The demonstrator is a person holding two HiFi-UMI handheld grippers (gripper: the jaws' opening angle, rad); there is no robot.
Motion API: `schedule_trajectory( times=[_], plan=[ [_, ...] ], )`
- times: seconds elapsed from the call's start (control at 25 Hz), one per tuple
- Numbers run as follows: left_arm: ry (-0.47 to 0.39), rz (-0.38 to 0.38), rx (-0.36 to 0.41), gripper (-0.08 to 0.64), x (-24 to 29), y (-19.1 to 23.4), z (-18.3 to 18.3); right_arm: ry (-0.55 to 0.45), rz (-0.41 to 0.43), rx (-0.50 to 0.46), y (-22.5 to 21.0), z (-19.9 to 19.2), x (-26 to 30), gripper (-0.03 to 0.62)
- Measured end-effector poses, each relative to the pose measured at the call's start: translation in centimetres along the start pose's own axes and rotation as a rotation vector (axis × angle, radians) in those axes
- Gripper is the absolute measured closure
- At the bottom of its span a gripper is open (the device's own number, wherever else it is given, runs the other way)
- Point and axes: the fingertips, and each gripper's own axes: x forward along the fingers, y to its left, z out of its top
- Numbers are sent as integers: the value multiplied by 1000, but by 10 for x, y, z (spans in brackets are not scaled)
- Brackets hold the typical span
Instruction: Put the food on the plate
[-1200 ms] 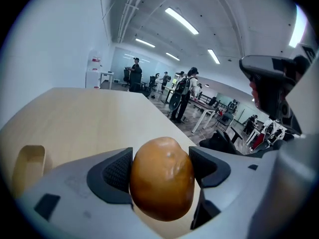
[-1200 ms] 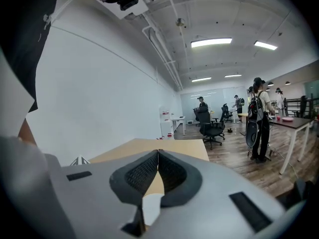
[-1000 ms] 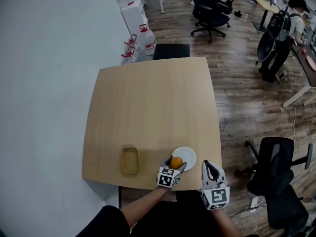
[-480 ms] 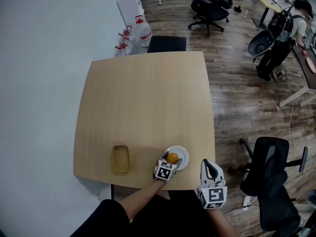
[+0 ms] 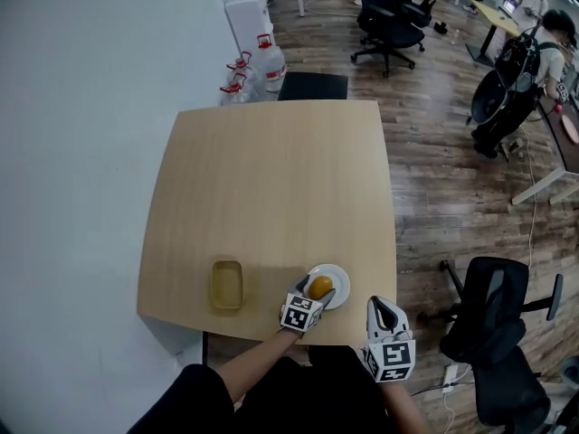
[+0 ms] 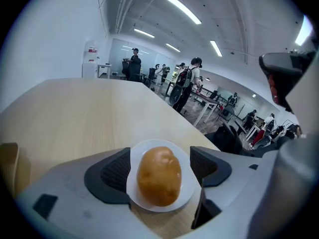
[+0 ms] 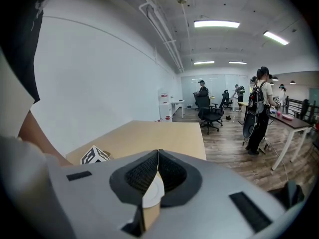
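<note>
left gripper (image 6: 160, 166) released, jaws apart either side of the brown food (image 6: 159, 176), food lying on the white plate (image 6: 187, 183) near the table (image 5: 271, 188) front edge, right gripper (image 7: 158, 156) clenched, empty, tan tray (image 5: 226, 284) left of plate

Person, two grippers
Wearing a black top (image 5: 194, 401); left gripper (image 5: 318, 290) and right gripper (image 5: 381, 306) showing grey shells, black ribbed pads (image 6: 115, 172), white cubes (image 5: 391, 361) bearing black markers.

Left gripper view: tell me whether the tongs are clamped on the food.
No: the tongs of the left gripper stand apart, and white plate shows beside the food.
</note>
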Motion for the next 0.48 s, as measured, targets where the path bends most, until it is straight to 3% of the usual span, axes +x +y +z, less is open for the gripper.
schedule_trajectory(
  times=[0.16, 0.28, 0.48],
  plan=[
    [-86, -33, -40, 218, -38, -14, 14, -42, 35, -7, 15, 7, -14, 532],
    [-153, -37, -26, 218, -78, -27, 28, -124, -22, -3, 23, 21, -38, 532],
    [-381, 12, -99, 220, -174, -41, 50, -156, -48, 8, 54, 16, -75, 532]
  ],
)
